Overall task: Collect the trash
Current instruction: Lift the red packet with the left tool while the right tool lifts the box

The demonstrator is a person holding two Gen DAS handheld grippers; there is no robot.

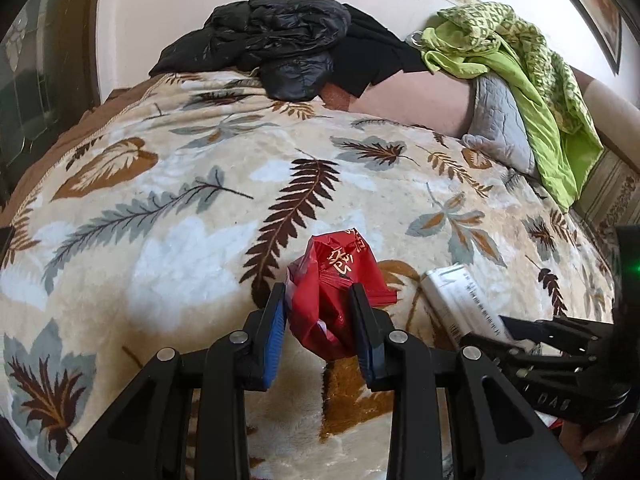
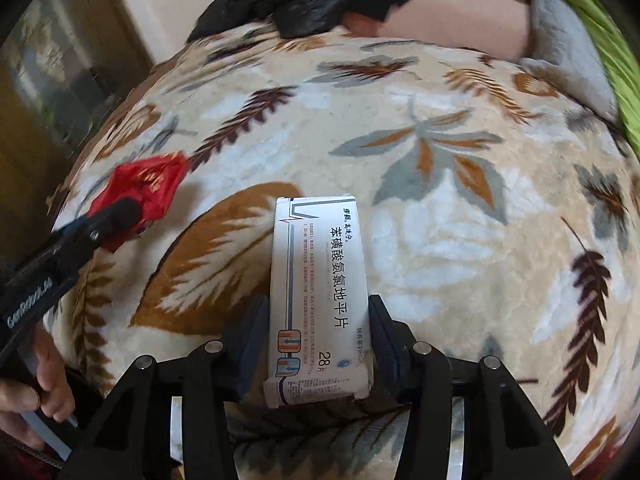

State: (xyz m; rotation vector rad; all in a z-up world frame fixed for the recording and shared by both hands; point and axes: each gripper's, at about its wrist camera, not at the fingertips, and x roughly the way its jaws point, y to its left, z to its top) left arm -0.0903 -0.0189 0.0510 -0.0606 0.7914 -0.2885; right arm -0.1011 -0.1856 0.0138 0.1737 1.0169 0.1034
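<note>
The left gripper [image 1: 320, 328] pinches a soft, crinkly red wrapper [image 1: 340, 280] above the blanket [image 1: 180, 208], while the right gripper [image 2: 320, 344], half-spread, straddles a light, crushable white box [image 2: 320, 280], best squeezed gently across its long sides.

The left gripper [image 1: 320, 312] points down at a slant, its blue pads pressed against both sides of a crumpled red wrapper [image 1: 340, 280]. The right gripper [image 2: 318, 328] tilts down more steeply, its jaws straddling a white medicine box [image 2: 320, 280], one finger [image 2: 248, 332] standing slightly off it. A bare hand [image 2: 36, 384] grips the left handle.
</note>
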